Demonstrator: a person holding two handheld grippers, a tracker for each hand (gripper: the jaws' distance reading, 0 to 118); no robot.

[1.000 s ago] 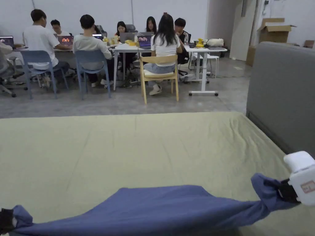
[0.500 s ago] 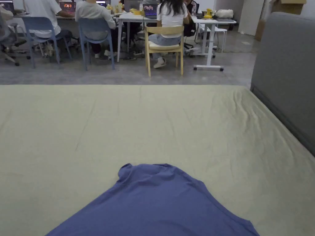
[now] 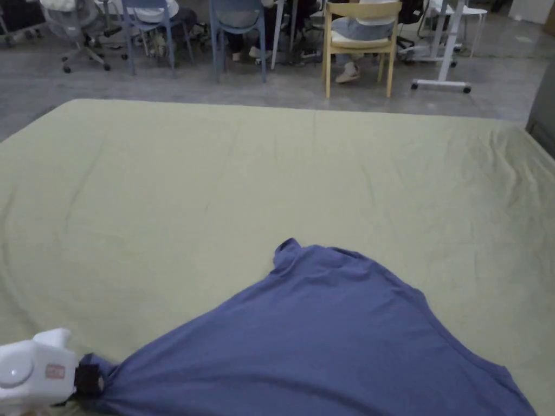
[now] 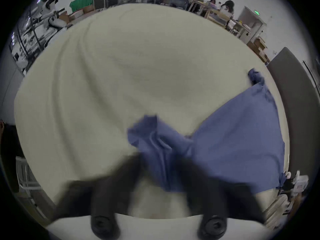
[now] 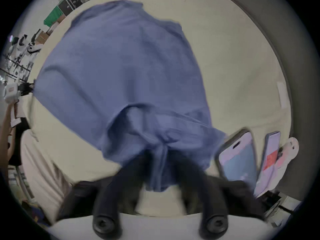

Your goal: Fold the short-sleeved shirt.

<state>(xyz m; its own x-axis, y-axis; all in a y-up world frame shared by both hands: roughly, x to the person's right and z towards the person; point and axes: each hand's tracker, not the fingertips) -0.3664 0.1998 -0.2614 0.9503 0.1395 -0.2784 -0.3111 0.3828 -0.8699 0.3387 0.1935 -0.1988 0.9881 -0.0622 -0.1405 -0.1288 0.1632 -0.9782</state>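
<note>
With my left gripper (image 4: 160, 159) and right gripper (image 5: 160, 159) each clamped on a corner of the blue short-sleeved shirt (image 3: 325, 336), I'd keep it taut, lowering it flat onto the pale green sheet (image 3: 217, 179).

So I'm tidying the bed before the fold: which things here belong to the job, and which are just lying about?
Job: blue shirt; left tool and right tool, each clamped on it; bed sheet.
Lying about: two phones; wooden chair.
</note>
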